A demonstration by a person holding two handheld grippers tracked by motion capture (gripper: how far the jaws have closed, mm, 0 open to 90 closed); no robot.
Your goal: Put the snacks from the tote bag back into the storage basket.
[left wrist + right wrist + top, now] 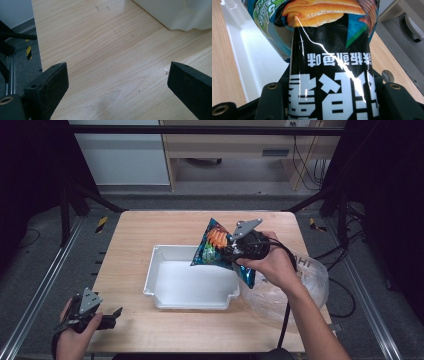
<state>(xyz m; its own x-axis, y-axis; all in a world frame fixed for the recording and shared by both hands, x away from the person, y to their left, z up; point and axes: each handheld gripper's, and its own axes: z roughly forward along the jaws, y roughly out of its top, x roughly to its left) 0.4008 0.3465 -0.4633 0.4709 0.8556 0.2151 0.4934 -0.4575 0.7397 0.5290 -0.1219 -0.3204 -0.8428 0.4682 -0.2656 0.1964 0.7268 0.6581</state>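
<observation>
Chip bag (216, 247) hangs clamped in my right gripper (235, 251), long axis tilted, over the white tray's (159, 296) right end; my left gripper (107, 320) rests spread wide, far off.

A light wooden table (150, 320) stands on grey floor (40, 240); black frame struts (70, 195) rise at its far corners; beyond the table top stands a pale wooden desk (225, 145), cables (310, 165) hanging beside it; a white panel (120, 160) backs the far left; yellow-black hazard tape (101, 223) marks the floor.
</observation>
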